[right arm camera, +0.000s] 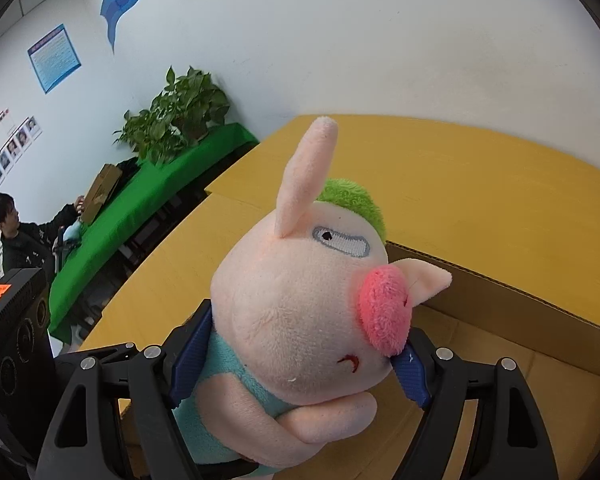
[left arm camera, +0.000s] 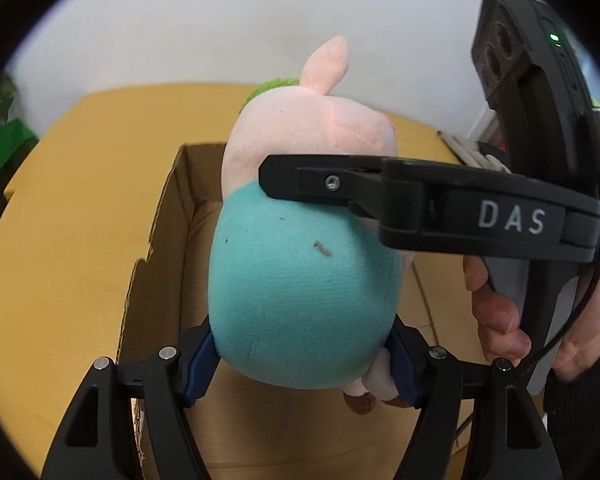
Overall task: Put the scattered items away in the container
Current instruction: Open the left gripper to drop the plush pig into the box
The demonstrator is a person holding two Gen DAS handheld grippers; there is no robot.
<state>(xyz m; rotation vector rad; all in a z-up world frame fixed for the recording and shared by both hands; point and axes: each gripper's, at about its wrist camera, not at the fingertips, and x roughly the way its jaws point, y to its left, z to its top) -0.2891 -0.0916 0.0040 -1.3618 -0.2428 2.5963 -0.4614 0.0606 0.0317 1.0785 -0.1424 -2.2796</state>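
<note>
A pink plush pig [left arm camera: 300, 280] in a teal shirt is held over an open cardboard box [left arm camera: 156, 248]. My left gripper [left arm camera: 300, 364] is shut on its lower body and legs. My right gripper [right arm camera: 296, 352] is shut on its neck and head; it shows from the side in the left wrist view [left arm camera: 284, 180]. In the right wrist view the pig [right arm camera: 300, 300] faces right with its pink snout. A green plush thing [right arm camera: 352, 200] shows behind the pig's head. The box wall [right arm camera: 500, 304] stands to the right.
The box stands on a yellow wooden table [left arm camera: 68, 208] against a white wall. A green-covered table [right arm camera: 148, 200] with a potted plant [right arm camera: 180, 112] and a seated person [right arm camera: 16, 236] lies far left. A radiator [left arm camera: 472, 152] shows at the right.
</note>
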